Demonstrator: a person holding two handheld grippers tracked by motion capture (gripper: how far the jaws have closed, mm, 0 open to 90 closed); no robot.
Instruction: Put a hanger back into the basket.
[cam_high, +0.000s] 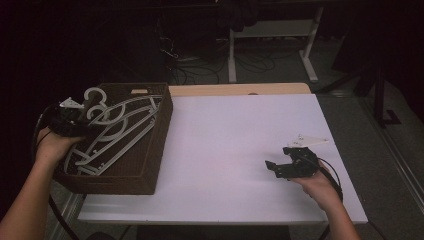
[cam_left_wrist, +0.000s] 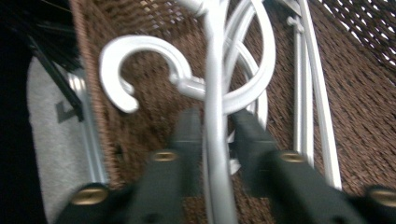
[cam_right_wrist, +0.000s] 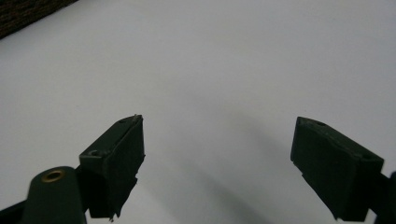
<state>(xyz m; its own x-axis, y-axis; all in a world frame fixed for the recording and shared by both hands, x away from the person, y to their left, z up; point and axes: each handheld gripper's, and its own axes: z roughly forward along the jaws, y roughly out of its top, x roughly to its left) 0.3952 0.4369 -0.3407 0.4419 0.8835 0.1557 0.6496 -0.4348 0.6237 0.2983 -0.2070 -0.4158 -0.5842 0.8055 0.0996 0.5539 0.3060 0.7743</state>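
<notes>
A brown wicker basket (cam_high: 159, 145) stands at the table's left edge with several white plastic hangers (cam_high: 125, 125) lying in it. My left gripper (cam_high: 75, 122) is at the basket's left rim. In the left gripper view it (cam_left_wrist: 215, 116) is shut on the thin neck of a white hanger (cam_left_wrist: 215, 70), one jaw on each side, with hooks (cam_left_wrist: 126, 56) curling over the wicker behind. My right gripper (cam_high: 278, 157) rests low over the white table (cam_high: 225, 140) at the right. Its jaws (cam_right_wrist: 217, 140) stand wide open with nothing between them.
A strip of wooden tabletop (cam_high: 240, 89) shows behind the white surface. Beyond it, table legs and cables (cam_high: 250, 62) lie on the dark floor. A corner of the basket (cam_right_wrist: 23, 14) shows at the top left of the right gripper view.
</notes>
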